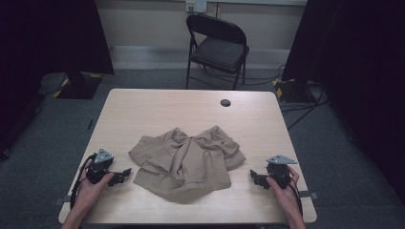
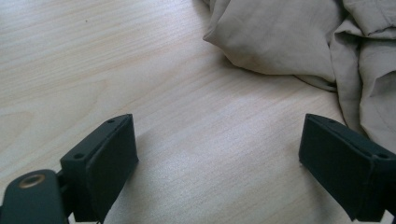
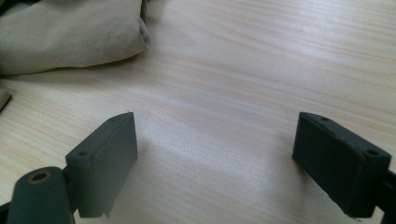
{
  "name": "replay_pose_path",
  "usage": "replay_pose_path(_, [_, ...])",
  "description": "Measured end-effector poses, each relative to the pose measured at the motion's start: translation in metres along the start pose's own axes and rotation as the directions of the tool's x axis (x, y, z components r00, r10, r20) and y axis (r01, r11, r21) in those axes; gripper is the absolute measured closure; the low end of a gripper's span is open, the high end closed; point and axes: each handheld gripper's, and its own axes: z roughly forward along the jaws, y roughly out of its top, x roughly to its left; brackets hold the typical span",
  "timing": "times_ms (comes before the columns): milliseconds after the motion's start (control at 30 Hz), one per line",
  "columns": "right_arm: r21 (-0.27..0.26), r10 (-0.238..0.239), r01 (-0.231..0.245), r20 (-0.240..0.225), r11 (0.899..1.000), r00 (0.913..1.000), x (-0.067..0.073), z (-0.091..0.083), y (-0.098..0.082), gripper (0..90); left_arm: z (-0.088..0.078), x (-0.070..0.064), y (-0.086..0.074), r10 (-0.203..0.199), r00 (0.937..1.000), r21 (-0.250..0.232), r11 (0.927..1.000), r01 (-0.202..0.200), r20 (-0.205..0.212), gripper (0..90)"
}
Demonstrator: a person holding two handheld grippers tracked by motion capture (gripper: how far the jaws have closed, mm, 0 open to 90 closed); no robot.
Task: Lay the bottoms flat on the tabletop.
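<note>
Grey carpet surrounds a pale wooden table (image 1: pixel 157 107), with a black folding chair (image 1: pixel 217 45) standing beyond its far edge and dark curtains hanging at both sides of the room; a small round black grommet (image 1: pixel 225 102) sits in the tabletop near that far edge. Between the two grippers, on the near half of the table, lies a crumpled beige garment (image 1: pixel 186 160), bunched into folds and spread unevenly.

On the person's left, the left hand (image 1: pixel 90 186) holds the left gripper (image 1: pixel 125 174) low over the wood, jaws pointing toward the cloth; its jaws stand wide apart with nothing between them; in the left gripper view the garment's edge (image 2: pixel 299 42) lies ahead and to the right of the jaws, and a fold runs just beside the right jaw, though I cannot tell whether it touches.

On the other side, the right hand (image 1: pixel 282 183) holds the right gripper (image 1: pixel 254 176), likewise aimed at the cloth; its jaws are also spread wide and hold nothing; in the right gripper view a rounded fold of the garment (image 3: pixel 70 37) lies ahead and to the left of the jaws, apart from them, with bare wood grain between and ahead of both jaws.
</note>
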Motion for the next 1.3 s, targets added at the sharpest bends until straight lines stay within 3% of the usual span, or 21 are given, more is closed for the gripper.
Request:
replay_pose_path(300, [0.012,0.000,0.000,-0.003,1.000,1.0000,0.000,-0.001,0.002,15.7,0.001,0.000,0.001,0.000,1.0000,0.001,1.0000,0.000,0.000,9.5])
replay_pose_path(400, [0.001,0.026,-0.026,-0.045,1.000,0.9987,0.000,-0.004,0.007,17.4,0.001,0.000,0.001,-0.001,1.0000,0.001,1.0000,0.001,-0.004,9.3])
replay_pose_path(467, [-0.046,0.022,-0.026,-0.079,0.999,0.9966,0.000,-0.011,0.018,18.9,0.002,0.000,0.001,-0.002,1.0000,0.000,1.0000,0.002,-0.003,9.0])
replay_pose_path(700, [-0.064,0.016,-0.025,-0.132,0.998,0.9911,0.004,-0.009,0.041,20.7,0.003,0.000,0.002,0.001,1.0000,0.008,1.0000,-0.001,-0.003,6.9])
replay_pose_path(933, [-0.129,-0.005,-0.020,-0.194,0.991,0.9809,0.013,-0.008,0.077,16.8,0.003,0.000,0.002,0.001,1.0000,0.008,1.0000,-0.001,-0.002,6.8])
replay_pose_path(1033, [-0.116,-0.056,0.032,-0.204,0.993,0.9774,0.026,0.001,0.092,16.1,0.003,0.000,0.002,0.000,1.0000,0.008,1.0000,0.000,-0.002,6.8])
replay_pose_path(1300, [-0.100,-0.105,0.082,-0.257,0.992,0.9607,0.045,0.022,0.125,16.5,0.003,0.000,0.002,-0.003,1.0000,0.006,1.0000,0.003,-0.001,6.5])
